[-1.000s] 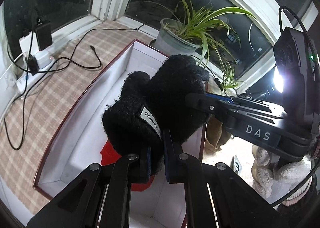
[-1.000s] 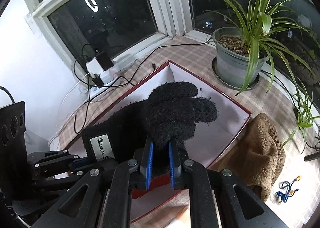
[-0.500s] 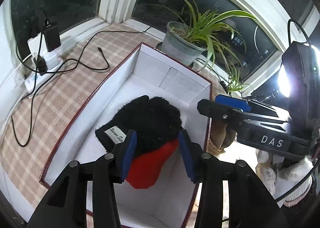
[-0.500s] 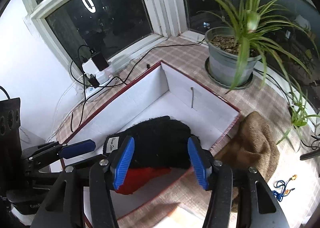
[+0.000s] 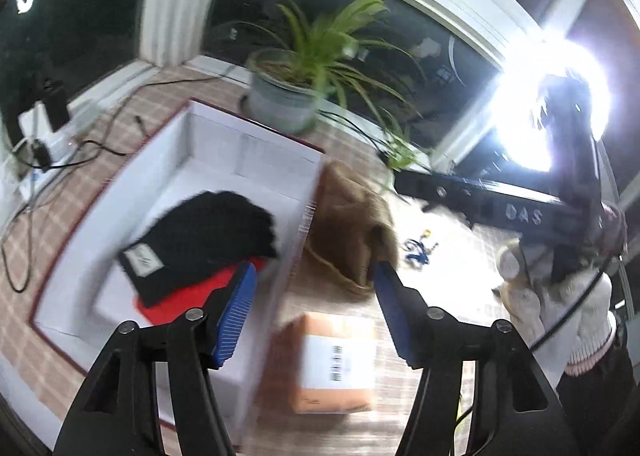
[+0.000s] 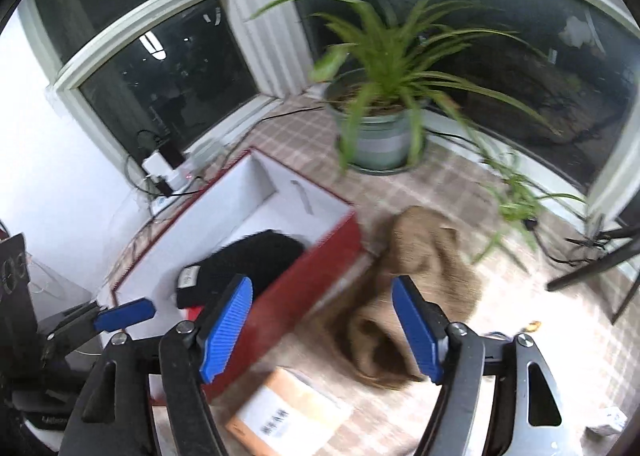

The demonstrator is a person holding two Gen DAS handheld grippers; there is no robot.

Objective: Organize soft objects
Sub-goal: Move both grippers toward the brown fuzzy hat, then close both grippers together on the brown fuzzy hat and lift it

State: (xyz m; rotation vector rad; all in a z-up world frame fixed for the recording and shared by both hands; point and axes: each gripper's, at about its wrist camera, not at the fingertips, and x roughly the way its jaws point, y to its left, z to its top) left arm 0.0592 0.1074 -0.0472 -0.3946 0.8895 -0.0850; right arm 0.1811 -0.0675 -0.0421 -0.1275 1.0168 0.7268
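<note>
Both our grippers, left gripper (image 5: 312,312) and right gripper (image 6: 322,322), have just been opening and now stand wide with nothing between the jaws. A second ago they pinched the black glove (image 5: 204,232); it now lies in the red box (image 6: 320,276) atop something red. Next: the brown cloth (image 6: 420,288) beside the box's right wall.

"DAS" on the right tongs' (image 5: 404,184) arm; other labels too blurred

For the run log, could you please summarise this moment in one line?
black knitted glove: in red box | brown knitted hat: outside | left gripper: open, empty | right gripper: open, empty
</note>
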